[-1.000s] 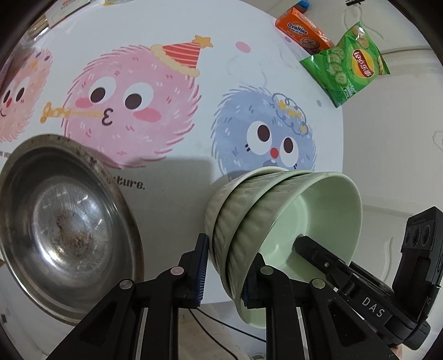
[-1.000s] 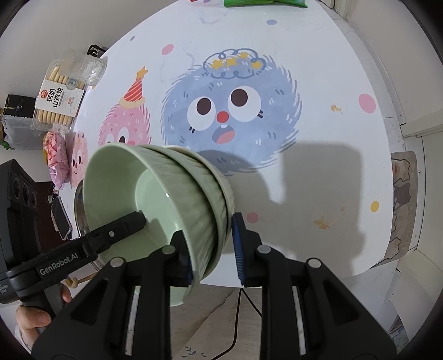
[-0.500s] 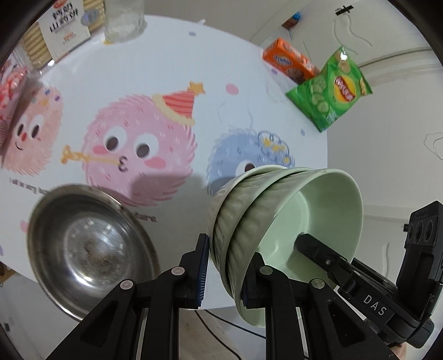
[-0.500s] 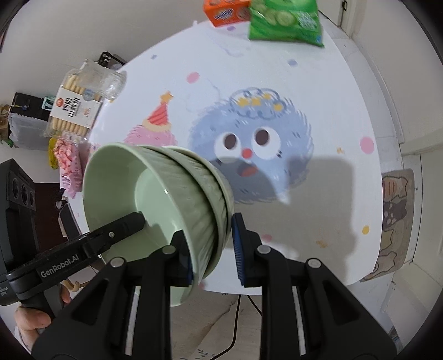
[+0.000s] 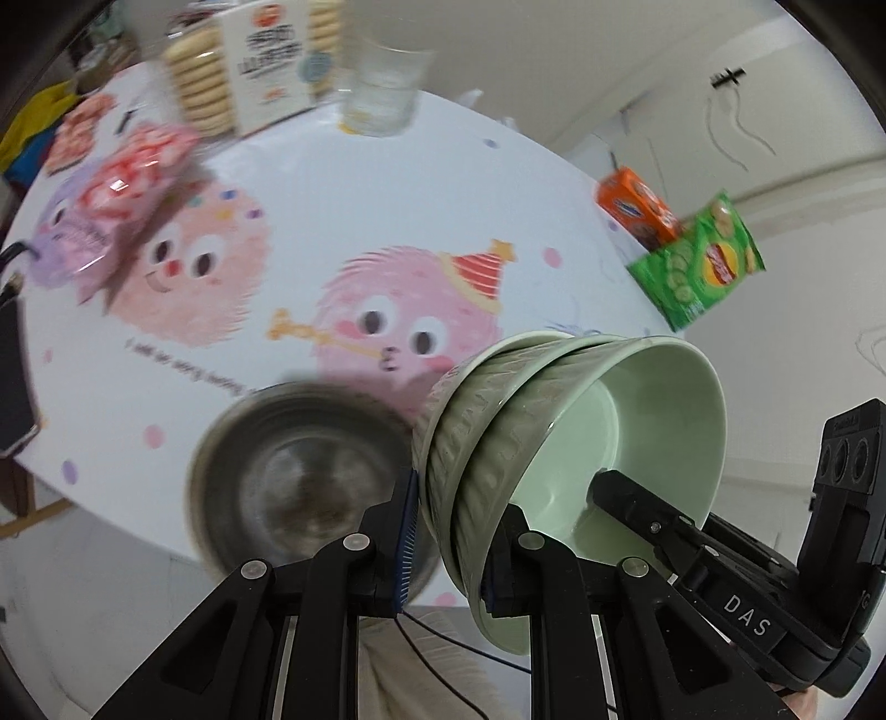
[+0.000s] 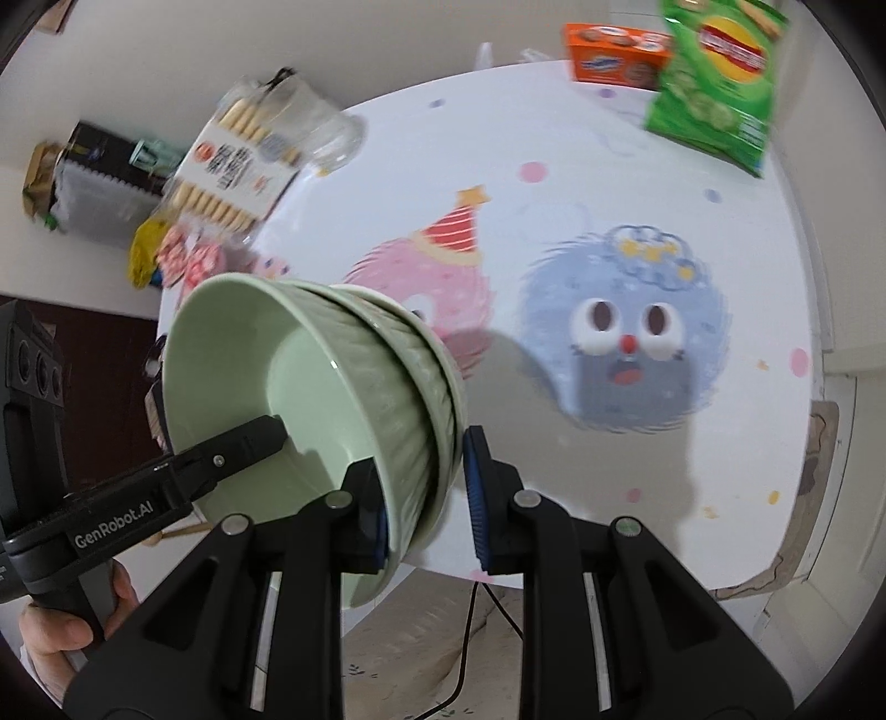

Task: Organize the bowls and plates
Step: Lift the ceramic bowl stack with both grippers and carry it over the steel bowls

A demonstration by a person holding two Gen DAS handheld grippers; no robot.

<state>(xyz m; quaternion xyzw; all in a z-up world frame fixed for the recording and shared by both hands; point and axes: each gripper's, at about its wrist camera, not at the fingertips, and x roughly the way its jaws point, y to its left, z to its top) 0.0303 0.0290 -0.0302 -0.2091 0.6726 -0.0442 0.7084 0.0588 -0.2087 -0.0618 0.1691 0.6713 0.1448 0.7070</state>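
A nested stack of three pale green ribbed bowls point(image 5: 531, 443) hangs tilted in the air above the table edge. My left gripper point(image 5: 448, 548) is shut on the stack's rim, one finger inside and one outside. My right gripper point(image 6: 426, 509) is shut on the opposite rim of the same stack point(image 6: 343, 399). Each gripper's inner finger shows inside the top bowl in the other's view. A steel bowl point(image 5: 299, 482) with brown residue sits on the table below left of the stack, blurred.
The white table point(image 5: 387, 183) bears cartoon prints. On it are a green chip bag point(image 6: 714, 88), an orange box point(image 6: 614, 52), a biscuit pack point(image 5: 249, 72), a glass point(image 5: 382, 88), a pink snack bag point(image 5: 122, 199) and a phone point(image 5: 14, 382).
Both grippers have lifted the bowl stack up and back from the table. More of the far table has come into view and the steel bowl looks smaller and nearer the stack.
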